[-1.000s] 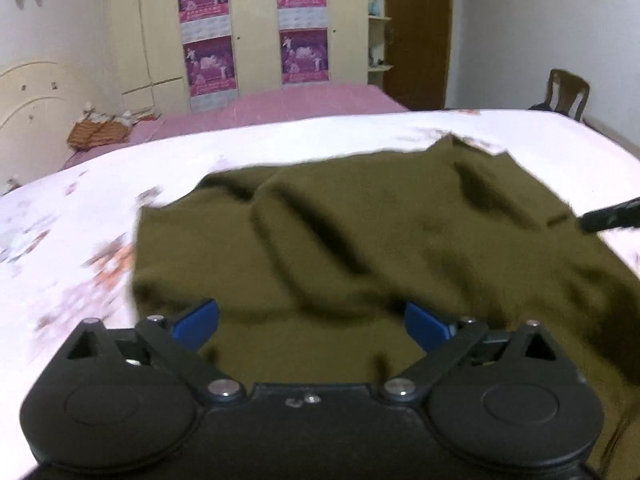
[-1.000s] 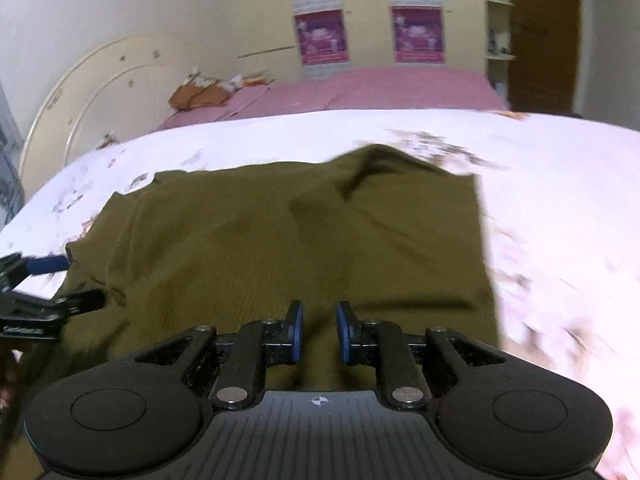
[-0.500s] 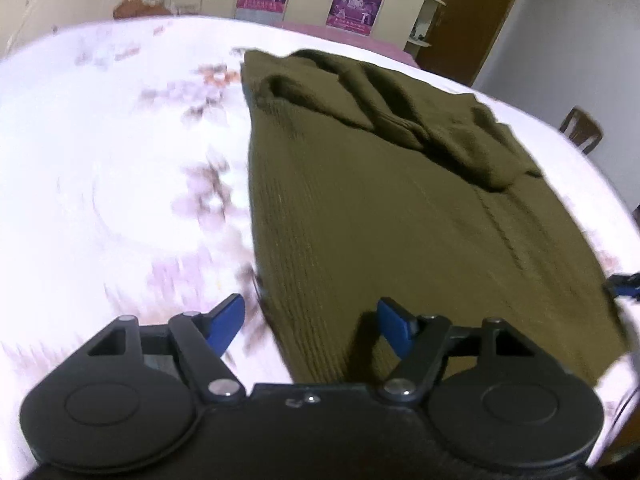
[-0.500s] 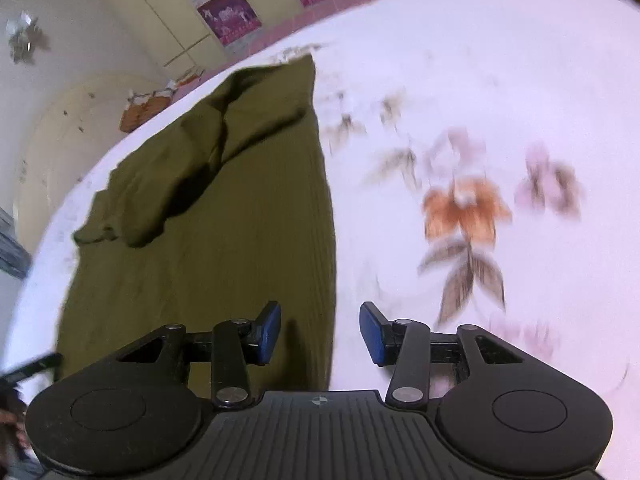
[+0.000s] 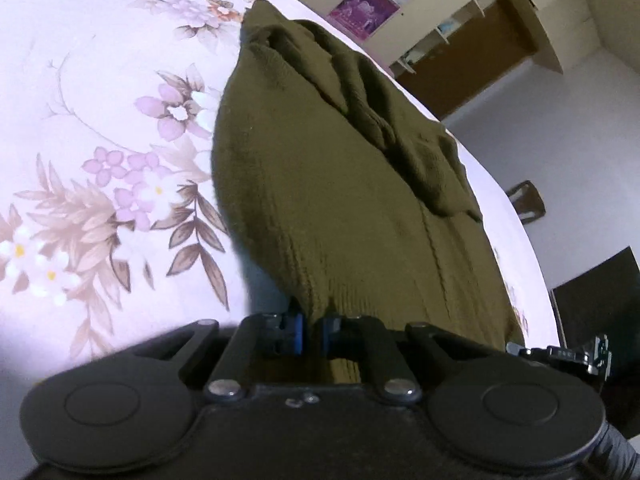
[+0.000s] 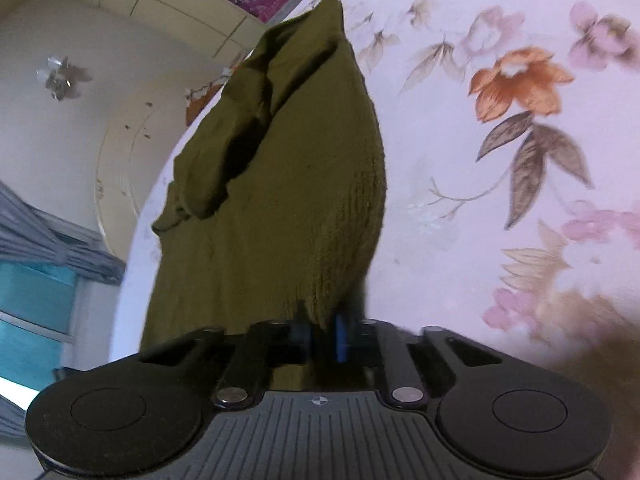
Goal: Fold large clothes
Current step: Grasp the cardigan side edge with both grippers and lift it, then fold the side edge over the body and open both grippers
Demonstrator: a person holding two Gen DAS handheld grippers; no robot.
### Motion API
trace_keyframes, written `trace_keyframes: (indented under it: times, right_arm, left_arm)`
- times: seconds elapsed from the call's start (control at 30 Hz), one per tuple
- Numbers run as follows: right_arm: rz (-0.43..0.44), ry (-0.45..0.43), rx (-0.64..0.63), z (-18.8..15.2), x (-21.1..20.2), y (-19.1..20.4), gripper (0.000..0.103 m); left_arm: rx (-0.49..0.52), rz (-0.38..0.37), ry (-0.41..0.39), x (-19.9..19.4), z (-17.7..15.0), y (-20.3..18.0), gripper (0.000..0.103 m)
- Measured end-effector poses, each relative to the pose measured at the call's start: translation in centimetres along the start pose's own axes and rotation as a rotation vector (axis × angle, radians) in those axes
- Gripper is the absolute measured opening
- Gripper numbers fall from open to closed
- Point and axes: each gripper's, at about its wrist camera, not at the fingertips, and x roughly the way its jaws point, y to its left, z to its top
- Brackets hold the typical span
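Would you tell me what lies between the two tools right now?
The olive sweater's near hem spans the stretch: left tool pinches one corner, right tool the other. The left wrist view shows it.

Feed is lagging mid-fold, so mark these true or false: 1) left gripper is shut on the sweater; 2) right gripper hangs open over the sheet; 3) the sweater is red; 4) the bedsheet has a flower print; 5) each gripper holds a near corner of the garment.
1) True: the left gripper has its fingers pinched on the olive sweater.
2) False: the right gripper is shut on the sweater's edge.
3) False: it is olive green.
4) True: the bedsheet shows purple and orange flowers with leaves.
5) True: each grips a near corner, left and right sides.
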Motion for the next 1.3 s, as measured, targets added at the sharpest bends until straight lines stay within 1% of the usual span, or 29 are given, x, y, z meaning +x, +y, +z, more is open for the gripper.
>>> trace_keyframes:
  times: [0.1,0.23,0.3,0.37,0.5,0.57,0.6,0.67,0.8,0.9,1.0,1.07,1.17,1.23,1.3]
  right_arm:
    - [0.020,-0.012,-0.047,0.1,-0.8,0.2,0.007]
    - [0.056,-0.078,-0.063,0.3,-3.3,0.8,0.006]
    - [0.061,-0.107,-0.064,1.2,-3.7,1.3,0.006]
    - [0.067,-0.125,-0.080,2.4,-3.7,2.1,0.006]
    - [0.080,-0.172,-0.118,5.2,-3.6,4.2,0.006]
    - [0.091,-0.178,-0.128,6.5,-3.3,5.1,0.006]
    - [0.082,-0.178,-0.140,7.0,-3.1,5.4,0.006]
    - [0.083,-0.181,-0.128,7.7,-2.5,5.4,0.006]
    - [0.084,-0.198,-0.149,9.8,-1.9,6.1,0.006]
    - [0.103,-0.228,-0.133,12.2,-1.6,6.8,0.006]
    - [0.118,-0.244,-0.115,15.1,-0.5,7.3,0.006]
    - [0.117,-0.249,-0.099,17.5,0.8,7.8,0.006]
    - [0.094,-0.231,-0.076,21.1,3.6,8.0,0.006]
    - [0.069,-0.201,-0.038,23.4,6.2,7.4,0.006]
    - [0.036,-0.162,0.006,25.3,8.6,6.7,0.006]
  left_arm:
    - [0.024,0.033,-0.041,-0.8,-0.8,-1.0,0.008]
    - [-0.006,0.030,-0.144,-2.8,-1.6,-1.5,0.008]
    - [-0.022,0.020,-0.184,-3.5,-1.1,-1.7,0.008]
    - [-0.016,0.015,-0.217,-3.9,-0.1,-2.2,0.008]
    - [0.011,-0.004,-0.264,-4.2,2.9,-3.7,0.008]
    - [0.016,0.011,-0.247,-3.7,4.4,-4.1,0.008]
    - [0.017,0.013,-0.248,-3.5,4.9,-4.2,0.008]
    - [-0.003,-0.019,-0.259,-3.4,5.7,-4.3,0.008]
    - [0.030,-0.028,-0.281,-2.6,8.1,-5.3,0.008]
    - [0.020,-0.046,-0.295,-2.1,10.1,-5.5,0.008]
    - [-0.006,-0.057,-0.299,-0.6,13.0,-5.0,0.008]
    - [-0.019,-0.053,-0.284,0.9,15.2,-4.6,0.008]
    - [-0.047,-0.016,-0.222,4.3,18.8,-3.5,0.008]
    - [-0.080,-0.011,-0.170,7.0,21.0,-2.4,0.008]
    - [-0.102,0.023,-0.131,9.4,22.5,-1.3,0.008]
